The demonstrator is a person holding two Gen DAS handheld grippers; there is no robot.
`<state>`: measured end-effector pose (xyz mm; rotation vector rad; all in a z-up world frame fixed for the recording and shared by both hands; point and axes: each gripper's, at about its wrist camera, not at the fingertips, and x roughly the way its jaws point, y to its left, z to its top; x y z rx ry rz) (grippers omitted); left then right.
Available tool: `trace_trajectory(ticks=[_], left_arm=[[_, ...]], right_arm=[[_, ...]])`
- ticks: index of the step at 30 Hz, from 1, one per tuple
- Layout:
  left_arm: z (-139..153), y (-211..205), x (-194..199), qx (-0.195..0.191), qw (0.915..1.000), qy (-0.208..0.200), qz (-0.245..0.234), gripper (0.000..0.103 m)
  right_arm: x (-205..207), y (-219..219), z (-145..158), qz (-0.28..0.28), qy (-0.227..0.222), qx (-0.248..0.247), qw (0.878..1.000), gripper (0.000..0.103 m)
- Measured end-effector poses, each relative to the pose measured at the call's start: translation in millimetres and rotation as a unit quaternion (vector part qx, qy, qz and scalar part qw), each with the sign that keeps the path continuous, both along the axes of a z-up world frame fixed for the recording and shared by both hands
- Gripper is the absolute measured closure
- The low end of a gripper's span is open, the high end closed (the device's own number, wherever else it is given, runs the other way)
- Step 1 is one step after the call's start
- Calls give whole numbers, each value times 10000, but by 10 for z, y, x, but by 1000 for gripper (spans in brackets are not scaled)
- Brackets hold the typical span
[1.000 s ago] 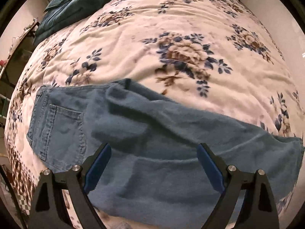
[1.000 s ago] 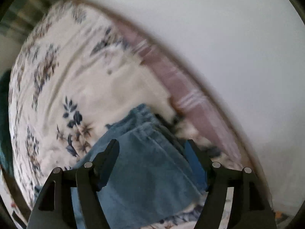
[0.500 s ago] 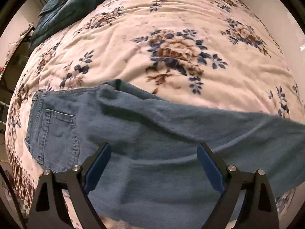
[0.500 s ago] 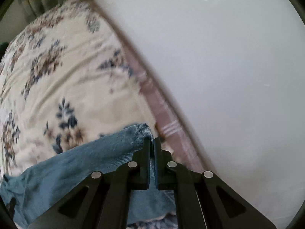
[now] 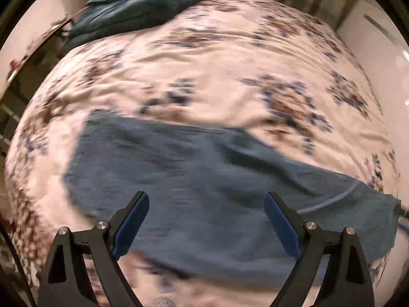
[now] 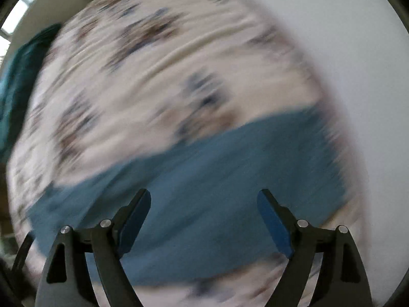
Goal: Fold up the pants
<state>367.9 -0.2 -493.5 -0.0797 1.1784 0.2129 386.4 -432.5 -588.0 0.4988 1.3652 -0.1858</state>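
Left fingers: we saw the left gripper (image 5: 207, 220) with its blue pads (image 5: 133, 220) spread wide at the bottom of the frame, nothing between them, just hanging over the denim.
Right fingers: same deal for the right gripper (image 6: 204, 220). Its jaws had just been opening and stood far apart, blue pads (image 6: 273, 225) clear of the cloth, nothing pinched.
Pants: the jeans (image 5: 204, 179) were lying flat on the bed, stretched as a long band from the middle left of the left wrist frame down to the lower right edge. In the right wrist view the same jeans (image 6: 217, 186) ran across the lower half, from lower left up toward the middle right.
Leg end: honestly we couldn't make out hems or pockets, both frames were smeared with blur.
Bedspread: the cream floral bedspread (image 5: 217, 71) filled most of both views, and the jeans sat near its lower edge.
Dark bedding: a teal pillow or blanket (image 5: 143, 2) sat at the upper left of the left wrist frame, well apart from the jeans. We couldn't tell which it was.
Wall: a plain white wall (image 6: 345, 58) took up the right side of the right wrist view, just beside the bed's edge.
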Motion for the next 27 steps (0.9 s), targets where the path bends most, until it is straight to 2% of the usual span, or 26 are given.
trace_trajectory(ticks=[3,6,8,10,11,12,13,14,16,17,18,20,22,24,27], left_arm=[[97,765,-90,128,9988,229,417,11],[-17,1518,-124,186,9943,532,909,11],[-187,1961,-92,-25,9897,781,1201,11],[-443,2336,-64,-410,9820,1110,1469,11],[-609,2506,-55,-740,9761,1246,1620,11],[-790,2645,-46,-1049,9684,1381,1795,11],[-915,2716,-43,-1261,9622,1468,1916,13],[-1106,2772,-23,-1730,9524,1563,1965,13],[-1381,2789,-3,-2358,9370,1617,2008,31],[-1403,2776,-8,-2398,9368,1552,2019,40],[-1381,2738,-8,-2275,9428,1481,1935,53],[-1219,2610,-28,-1785,9641,1268,1502,67],[-1131,2462,-73,-1101,9795,1323,1044,68],[-1199,2434,-113,-890,9814,1438,903,64],[-1264,2503,-89,-1183,9731,1627,1120,63]], right_arm=[[-295,815,-205,-233,351,1042,9937,15],[-558,1449,-505,-785,735,1952,9748,16],[-756,1792,-724,-1324,979,2398,9568,17],[-887,2016,-888,-1666,1098,2609,9445,22],[-945,2110,-960,-1863,1107,2706,9380,26],[-977,2179,-1016,-2006,1019,2788,9336,47],[-997,2232,-1012,-2143,772,2737,9344,87],[-1003,2257,-967,-2184,581,2511,9412,96],[-944,2356,-863,-2005,294,2008,9584,98],[-905,2422,-784,-1816,220,1733,9677,98],[-887,2488,-707,-1648,189,1540,9741,98],[-900,2534,-538,-1365,135,1237,9828,99],[-957,2580,-520,-1137,490,845,9887,99],[-976,2490,-623,-1140,822,793,9869,99],[-813,2508,-829,-766,1282,834,9853,97]])
